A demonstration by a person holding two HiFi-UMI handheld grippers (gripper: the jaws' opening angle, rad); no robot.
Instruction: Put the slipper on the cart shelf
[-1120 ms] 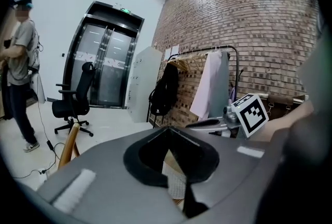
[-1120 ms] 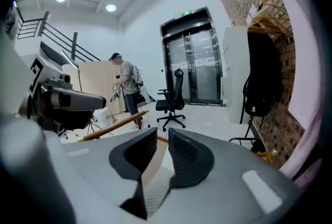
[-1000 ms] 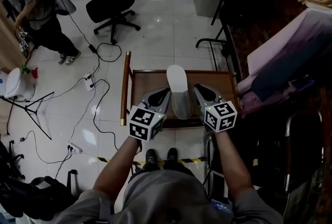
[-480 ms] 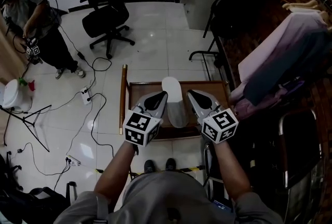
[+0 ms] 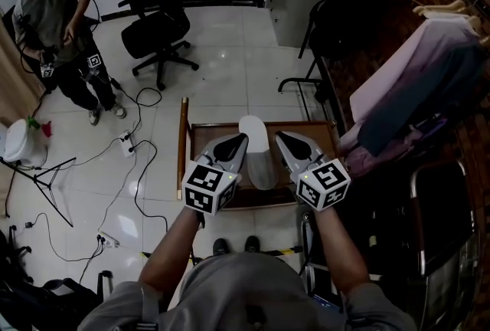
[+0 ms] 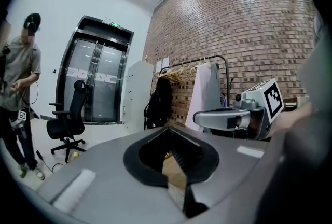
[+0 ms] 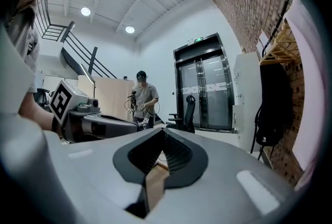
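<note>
Between the two grippers, along the middle of the cart shelf (image 5: 323, 138), the slipper (image 5: 256, 157) lies flat. Its toe reaches the far edge and its heel points toward the near edge. Nothing touches it: the left gripper (image 5: 242, 138) and the right gripper (image 5: 279, 135) hang above the shelf on either side of it, tips aimed away from the person.

Compared with a second ago, both grippers sit higher and stand clear of the slipper, while the slipper keeps the same place on the shelf. The right gripper is now clenched on nothing. Its own view shows the pads meeting at the tip with only a sliver of brown shelf showing through below them. The left gripper view reads the same way, with jaws together, no slipper between them, and brown wood glimpsed underneath.

By my reading, the slipper has been let go and the hands are backing off, so the placing itself looks finished. What remains, if anything, is to pull the grippers away. The one thing I would watch is the toe, which seems to sit right on the shelf's far rim. Whether it overhangs, I cannot tell from above.
</note>
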